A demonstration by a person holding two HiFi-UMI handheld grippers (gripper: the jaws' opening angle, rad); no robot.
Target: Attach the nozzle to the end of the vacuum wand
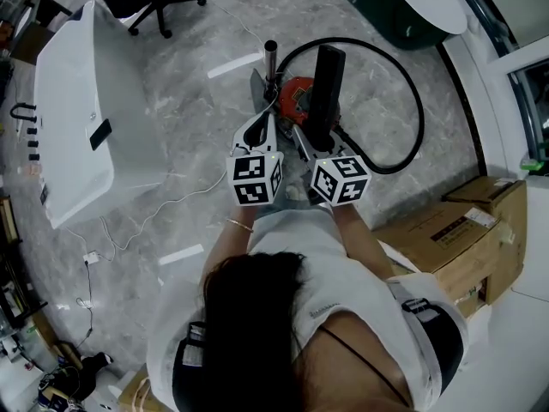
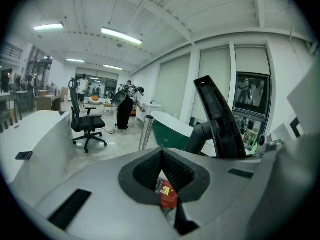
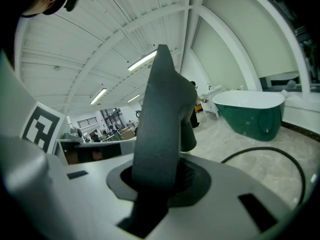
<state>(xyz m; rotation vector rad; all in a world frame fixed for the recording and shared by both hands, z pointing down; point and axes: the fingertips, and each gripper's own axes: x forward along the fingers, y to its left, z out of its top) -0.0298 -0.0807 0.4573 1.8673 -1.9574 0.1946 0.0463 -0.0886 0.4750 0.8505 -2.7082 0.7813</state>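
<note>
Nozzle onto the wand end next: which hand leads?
Right. The right tongs are shut on the black nozzle, which stands upright close beside the top of the steel wand. The left tongs are shut on nothing, so they could probably only steady the wand.

- The left gripper has its jaws pressed together with nothing between them.
- The right gripper sits just beside it, jaws clamped on the black nozzle (held upright).
- The left forearm and right forearm both reach forward, nearly parallel.
</note>
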